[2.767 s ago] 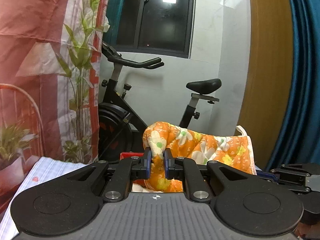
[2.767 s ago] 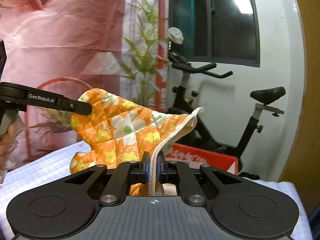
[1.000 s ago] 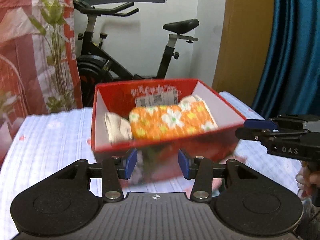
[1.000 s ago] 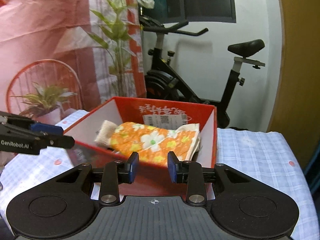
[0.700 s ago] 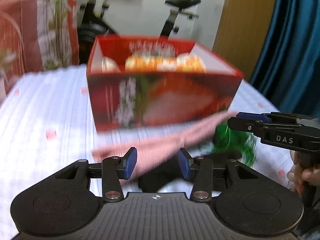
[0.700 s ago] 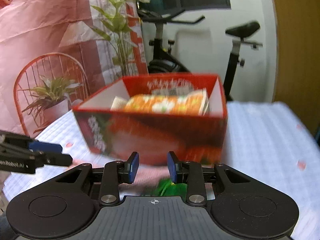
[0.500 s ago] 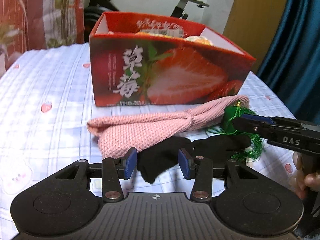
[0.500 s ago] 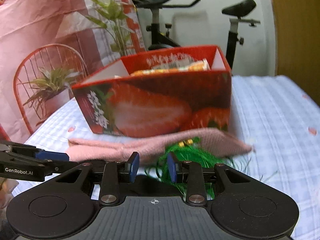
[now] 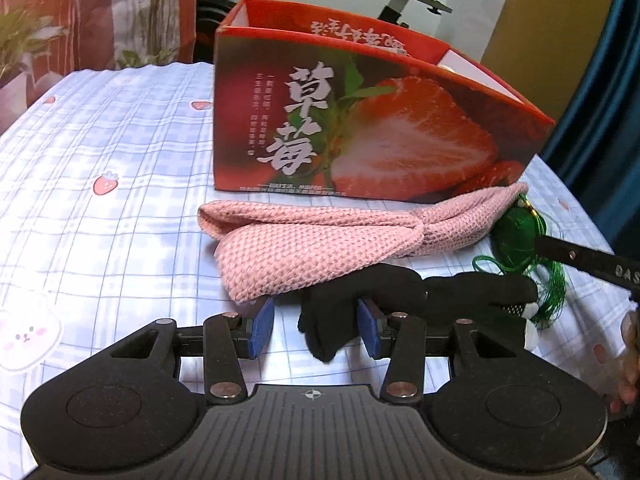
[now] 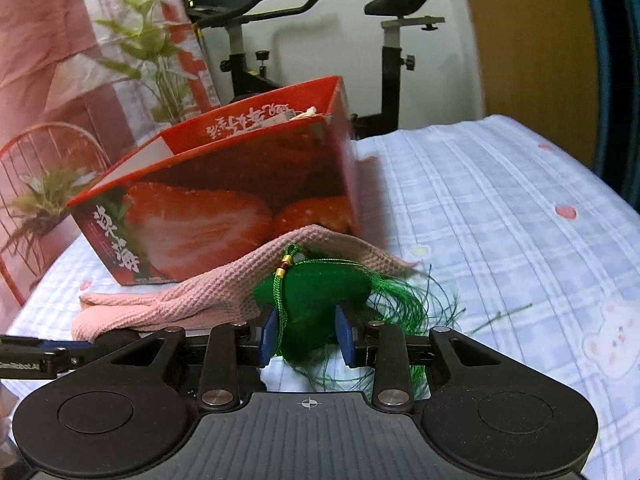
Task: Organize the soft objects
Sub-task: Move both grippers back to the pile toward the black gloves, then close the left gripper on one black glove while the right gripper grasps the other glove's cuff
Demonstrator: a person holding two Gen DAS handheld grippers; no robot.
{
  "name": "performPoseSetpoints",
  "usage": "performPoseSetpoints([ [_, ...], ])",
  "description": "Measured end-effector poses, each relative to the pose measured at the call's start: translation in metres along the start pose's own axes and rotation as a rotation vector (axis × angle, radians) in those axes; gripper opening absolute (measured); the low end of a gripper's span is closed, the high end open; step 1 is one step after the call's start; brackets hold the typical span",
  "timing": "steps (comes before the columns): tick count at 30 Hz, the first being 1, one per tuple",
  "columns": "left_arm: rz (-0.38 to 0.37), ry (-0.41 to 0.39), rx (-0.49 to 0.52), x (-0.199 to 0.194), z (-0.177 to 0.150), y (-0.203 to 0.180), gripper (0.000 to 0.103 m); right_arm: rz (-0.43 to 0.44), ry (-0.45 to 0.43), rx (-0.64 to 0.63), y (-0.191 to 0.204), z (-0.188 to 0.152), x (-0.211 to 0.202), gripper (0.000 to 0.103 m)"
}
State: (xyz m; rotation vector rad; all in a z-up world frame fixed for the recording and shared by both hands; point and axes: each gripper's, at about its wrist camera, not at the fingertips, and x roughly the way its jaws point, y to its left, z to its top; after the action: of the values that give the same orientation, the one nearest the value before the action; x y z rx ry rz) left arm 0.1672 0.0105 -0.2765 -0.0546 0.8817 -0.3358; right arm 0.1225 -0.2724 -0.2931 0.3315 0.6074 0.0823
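A pink knitted cloth point(image 9: 320, 236) lies on the table before the red strawberry box point(image 9: 360, 132). The black glove point(image 9: 400, 296) lies just in front of it, its tip between the pads of my open left gripper point(image 9: 316, 330). To the right is a green tasselled ornament point(image 9: 516, 232). In the right wrist view the green ornament point(image 10: 316, 300) fills the gap of my right gripper point(image 10: 306, 336), whose blue pads flank it without visibly squeezing. The pink cloth point(image 10: 200, 300) runs behind it, against the box point(image 10: 224, 200). The box's contents are mostly hidden.
The table carries a blue checked cloth point(image 9: 100, 140) with strawberry prints. An exercise bike point(image 10: 392, 40) stands behind the table, with a plant and a red wire chair point(image 10: 36, 168) at the left. A person's hand point(image 9: 630, 360) shows at the right edge.
Both grippers let go of the orange floral mitt, which went into the box. They then sank from above the box to table level, coming over the black glove and the green ornament.
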Motion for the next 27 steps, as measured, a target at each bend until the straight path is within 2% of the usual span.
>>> performPoseSetpoints([
  [7, -0.007, -0.002, -0.020, -0.004, -0.008, 0.003, 0.053, 0.053, -0.044, -0.056, 0.018, -0.004, -0.019, 0.030],
  [13, -0.045, -0.022, -0.074, 0.001, -0.002, 0.004, 0.054, 0.090, -0.026, -0.107, 0.037, -0.007, -0.020, 0.030],
  [15, -0.066, -0.020, -0.055, 0.005, -0.001, 0.000, 0.050, 0.092, -0.014, -0.105, 0.039, -0.010, -0.018, 0.030],
  [17, -0.059, -0.016, -0.022, 0.006, -0.004, -0.006, 0.022, 0.095, 0.001, -0.103, 0.040, -0.013, -0.016, 0.030],
  [18, -0.047, -0.019, -0.004, 0.005, -0.006, -0.009, 0.022, 0.095, 0.004, -0.104, 0.041, -0.014, -0.016, 0.030],
  [20, -0.049, -0.029, 0.005, 0.002, -0.009, -0.010, 0.014, 0.097, 0.010, -0.111, 0.042, -0.016, -0.015, 0.030],
  [27, -0.024, -0.024, 0.012, -0.016, -0.022, -0.002, 0.013, 0.107, 0.026, -0.114, 0.043, -0.021, -0.012, 0.030],
])
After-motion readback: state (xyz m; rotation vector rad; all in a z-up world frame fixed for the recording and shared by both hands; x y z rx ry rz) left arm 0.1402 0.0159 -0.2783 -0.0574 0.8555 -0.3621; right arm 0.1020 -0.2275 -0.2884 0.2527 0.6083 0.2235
